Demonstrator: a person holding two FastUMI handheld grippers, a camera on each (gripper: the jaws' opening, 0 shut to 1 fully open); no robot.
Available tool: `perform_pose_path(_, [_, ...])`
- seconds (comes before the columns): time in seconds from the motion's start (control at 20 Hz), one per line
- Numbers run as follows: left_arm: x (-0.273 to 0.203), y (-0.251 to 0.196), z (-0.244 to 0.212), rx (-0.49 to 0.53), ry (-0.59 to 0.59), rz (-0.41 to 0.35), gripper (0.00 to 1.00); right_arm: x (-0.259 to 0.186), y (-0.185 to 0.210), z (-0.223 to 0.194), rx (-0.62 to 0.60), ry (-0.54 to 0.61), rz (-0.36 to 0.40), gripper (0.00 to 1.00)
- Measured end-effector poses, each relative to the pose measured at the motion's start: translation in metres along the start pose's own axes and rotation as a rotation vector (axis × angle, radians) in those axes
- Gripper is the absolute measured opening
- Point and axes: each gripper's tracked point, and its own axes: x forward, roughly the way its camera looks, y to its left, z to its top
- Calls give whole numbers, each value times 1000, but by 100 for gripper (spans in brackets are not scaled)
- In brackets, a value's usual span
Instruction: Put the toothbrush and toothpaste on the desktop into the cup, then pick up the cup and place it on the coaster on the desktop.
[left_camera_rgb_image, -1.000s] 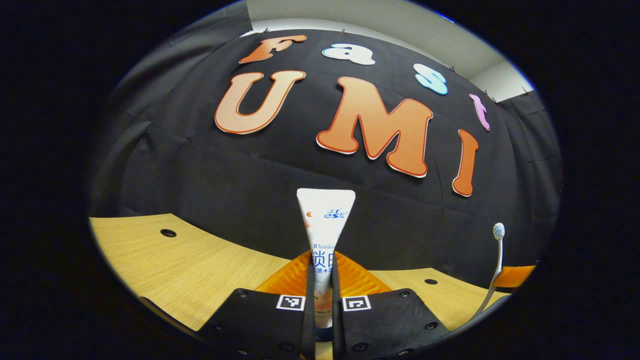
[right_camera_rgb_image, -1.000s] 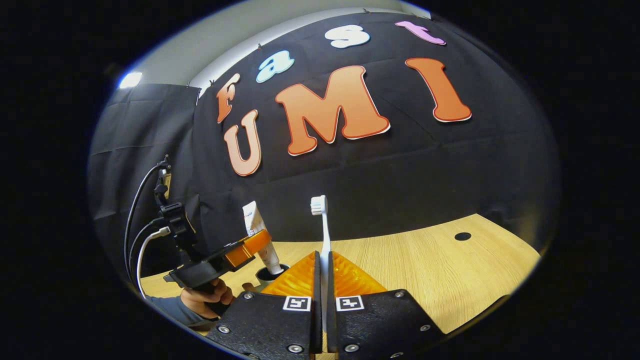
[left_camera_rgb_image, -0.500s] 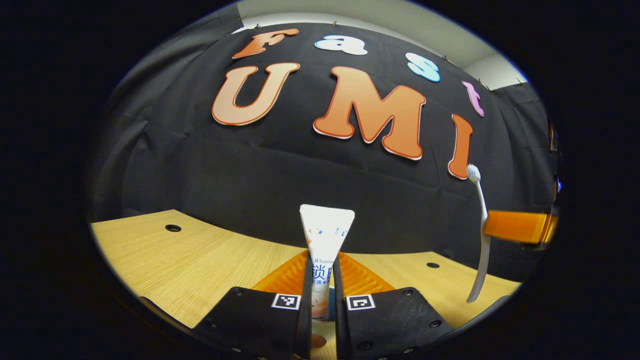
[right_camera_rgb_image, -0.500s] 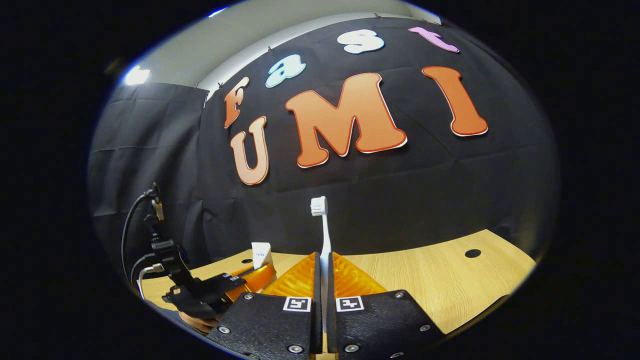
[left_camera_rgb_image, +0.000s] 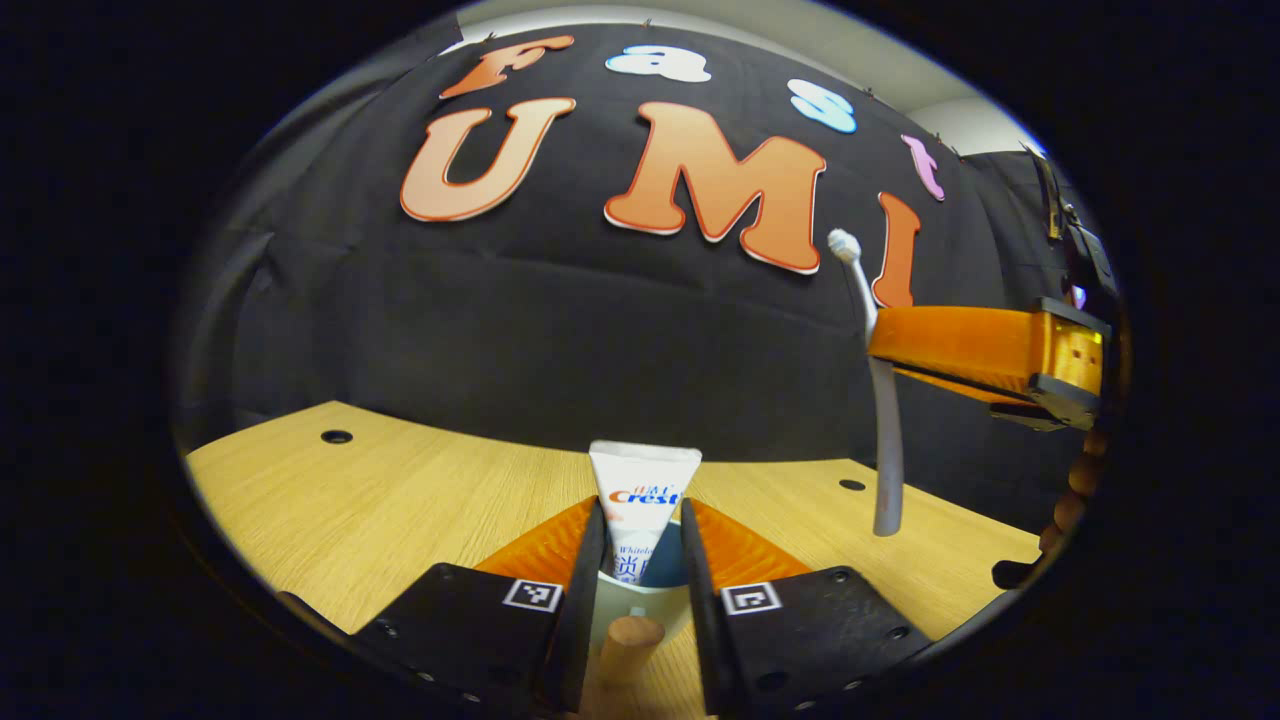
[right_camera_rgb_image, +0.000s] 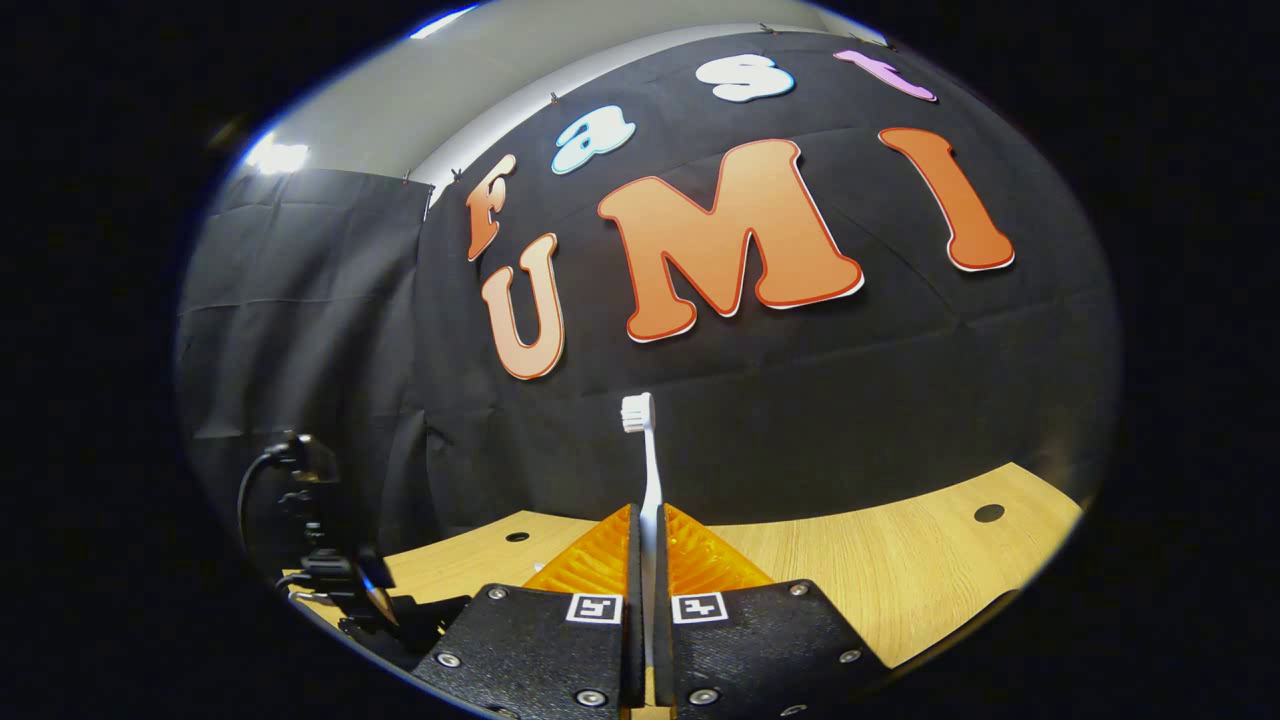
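So progress check, nearest stuff first. In the left gripper view the left gripper (left_camera_rgb_image: 633, 560) has its fingers spread a bit, and the toothpaste (left_camera_rgb_image: 642, 500) stands upright between them with its lower end down inside the cup (left_camera_rgb_image: 640, 598). I can't tell if the fingers are touching the tube at all; looks like a small gap each side, so I'd call it let go. There's a wooden knob (left_camera_rgb_image: 630, 640) right at the bottom, in front of the cup.

So the toothpaste part looks basically done. The toothbrush isn't. In the right gripper view the right gripper (right_camera_rgb_image: 647, 570) is clamped on the toothbrush (right_camera_rgb_image: 645, 470), bristles up, above the surface (right_camera_rgb_image: 880, 570). From the left gripper view that toothbrush (left_camera_rgb_image: 880, 400) hangs off to the side of the cup, not over it.

Left to do, I reckon: brush in, then cup onto the coaster.
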Motion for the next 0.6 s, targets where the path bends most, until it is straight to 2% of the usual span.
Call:
perform_pose_path(0.05, [-7, 2, 5, 15, -14, 8, 58, 5, 3, 3, 5, -7, 9, 4])
perform_pose_path(0.1, [-11, 4, 9, 19, -21, 12, 64, 12, 7, 5, 13, -16, 16, 4])
perform_pose_path(0.15, [-13, 7, 11, 17, -32, 20, 75, 17, 10, 6, 19, -22, 24, 4])
perform_pose_path(0.25, [-18, 13, 19, 15, -52, 31, 86, 26, 17, 5, 23, -38, 42, 4])
perform_pose_path(0.35, [-25, 20, 29, 22, -75, 48, 93, 34, 22, 2, 32, -53, 57, 4])
perform_pose_path(0.6, [-45, 38, 49, 36, -148, 97, 94, 57, 27, -19, 86, -47, 75, 4])
